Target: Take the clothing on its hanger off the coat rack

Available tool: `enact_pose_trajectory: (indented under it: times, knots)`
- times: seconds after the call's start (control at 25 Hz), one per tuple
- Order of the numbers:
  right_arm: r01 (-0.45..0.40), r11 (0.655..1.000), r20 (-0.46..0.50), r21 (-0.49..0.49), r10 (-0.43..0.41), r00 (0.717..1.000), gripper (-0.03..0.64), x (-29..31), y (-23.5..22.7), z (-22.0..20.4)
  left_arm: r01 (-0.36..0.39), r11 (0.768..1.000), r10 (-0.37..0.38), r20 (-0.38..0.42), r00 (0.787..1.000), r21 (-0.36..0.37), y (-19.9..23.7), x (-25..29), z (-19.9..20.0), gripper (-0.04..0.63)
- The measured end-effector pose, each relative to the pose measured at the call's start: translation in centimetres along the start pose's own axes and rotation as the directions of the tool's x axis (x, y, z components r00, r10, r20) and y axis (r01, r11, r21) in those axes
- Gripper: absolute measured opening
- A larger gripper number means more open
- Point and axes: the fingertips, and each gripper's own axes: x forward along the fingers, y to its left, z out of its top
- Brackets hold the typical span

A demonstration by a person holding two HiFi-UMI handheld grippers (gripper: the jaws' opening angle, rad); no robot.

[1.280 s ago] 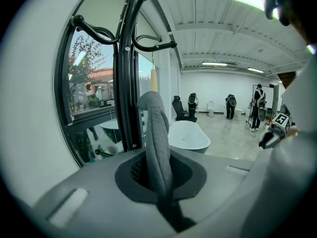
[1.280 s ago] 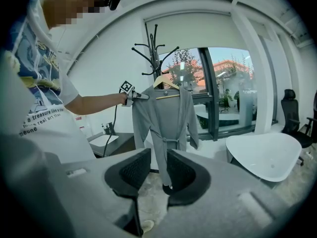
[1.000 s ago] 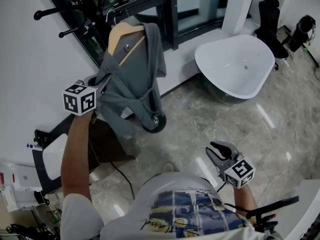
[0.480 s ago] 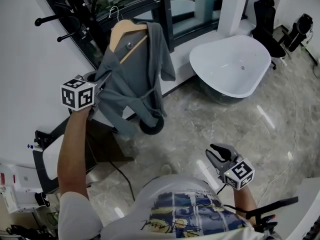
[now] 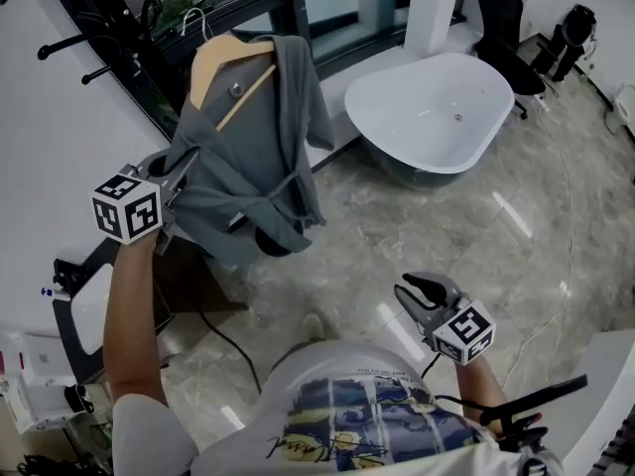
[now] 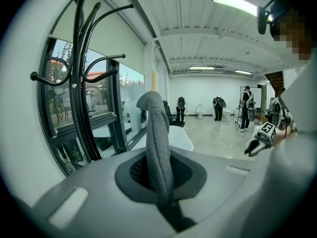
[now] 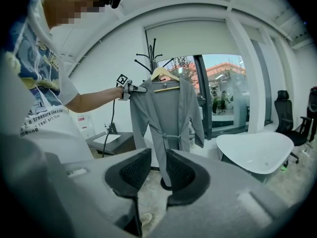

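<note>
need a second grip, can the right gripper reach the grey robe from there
Probably yes: the right gripper, jaws just closing slightly, is open and empty, and nothing stands between it and the grey robe.

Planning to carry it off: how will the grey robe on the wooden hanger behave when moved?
Probably floppy: the grey cloth robe sags in folds. Likely to sway or slide on the light wooden hanger, hanging open.

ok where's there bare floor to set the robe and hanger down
Bare marble floor runs between the robe and the bathtub, and on past the right claw. Crowded on the left: coat rack, dark desk and a cable trailing on the floor.
</note>
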Motion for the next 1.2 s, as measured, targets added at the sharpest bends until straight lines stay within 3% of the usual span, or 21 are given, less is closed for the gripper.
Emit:
enact_pose_trajectory:
  times: [0.4,0.72,1.2]
  knots:
    - [-0.065,0.998,0.001,-0.003,0.065,0.998,0.061,-3.1,-0.9,-1.5,0.012,1.000,-0.013,0.042,0.999,0.017,-10.4,-4.9,0.4,0.006]
    - [-0.144,0.988,-0.062,-0.051,0.141,0.988,0.049,-4.7,0.3,-3.3,0.018,1.000,-0.019,0.031,0.999,0.017,-20.0,-9.5,-0.3,0.006]
    - [-0.217,0.974,-0.088,-0.072,0.210,0.974,0.043,-5.7,1.6,-4.2,0.040,0.999,-0.041,0.020,0.999,0.015,-29.1,-13.4,-2.5,0.006]
